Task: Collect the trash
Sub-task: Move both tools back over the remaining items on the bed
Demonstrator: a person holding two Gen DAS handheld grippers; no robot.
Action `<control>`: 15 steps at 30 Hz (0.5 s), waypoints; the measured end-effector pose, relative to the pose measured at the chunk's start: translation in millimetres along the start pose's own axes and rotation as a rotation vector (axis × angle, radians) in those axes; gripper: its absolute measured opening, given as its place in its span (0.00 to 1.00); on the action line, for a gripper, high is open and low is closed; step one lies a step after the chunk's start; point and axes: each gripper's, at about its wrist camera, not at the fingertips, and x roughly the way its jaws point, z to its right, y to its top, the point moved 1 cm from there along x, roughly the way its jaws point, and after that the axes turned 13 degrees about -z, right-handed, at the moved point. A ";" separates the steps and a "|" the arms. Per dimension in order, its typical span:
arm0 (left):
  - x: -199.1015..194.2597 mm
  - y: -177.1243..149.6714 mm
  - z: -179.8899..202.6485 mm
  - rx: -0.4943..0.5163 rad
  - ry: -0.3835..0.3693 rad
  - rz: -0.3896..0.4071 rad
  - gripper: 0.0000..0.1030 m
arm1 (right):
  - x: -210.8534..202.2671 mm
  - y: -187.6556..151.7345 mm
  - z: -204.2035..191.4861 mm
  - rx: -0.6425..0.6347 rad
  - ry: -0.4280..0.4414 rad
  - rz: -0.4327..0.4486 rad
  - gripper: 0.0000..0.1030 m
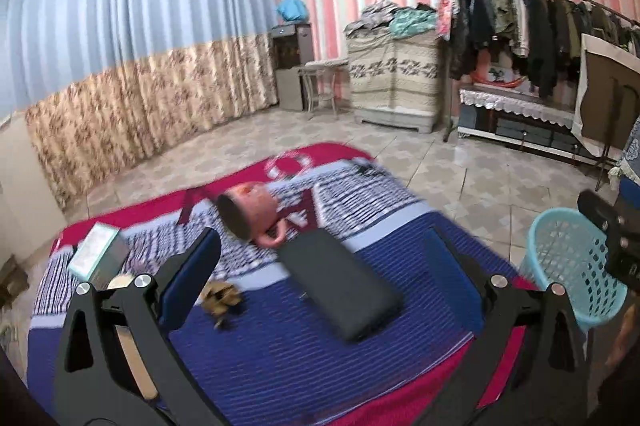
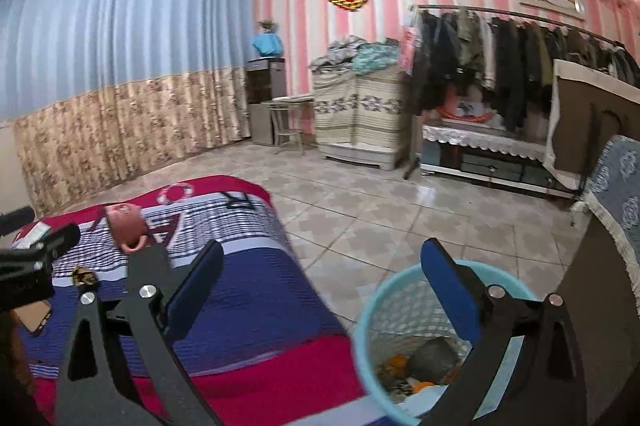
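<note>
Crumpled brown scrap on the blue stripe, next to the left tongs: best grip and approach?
Take the brown scrap across its bunched middle, coming from above. It is a low, irregular wad lying loose on the blanket, so no edge offers itself. The left tongs are open, empty and closest.

Basket (image 2: 368,338) contents half-hidden behind right fingers (image 2: 452,290).
</note>
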 end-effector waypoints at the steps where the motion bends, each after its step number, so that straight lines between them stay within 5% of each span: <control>1: 0.3 -1.6 -10.5 -0.014 -0.003 -0.008 0.95 | 0.1 -0.4 -7.8 -0.010 0.011 -0.002 0.94; 15: 1.2 -49.9 -150.4 -0.191 0.132 -0.070 0.95 | 10.0 -8.2 -99.9 -0.122 0.152 -0.038 0.94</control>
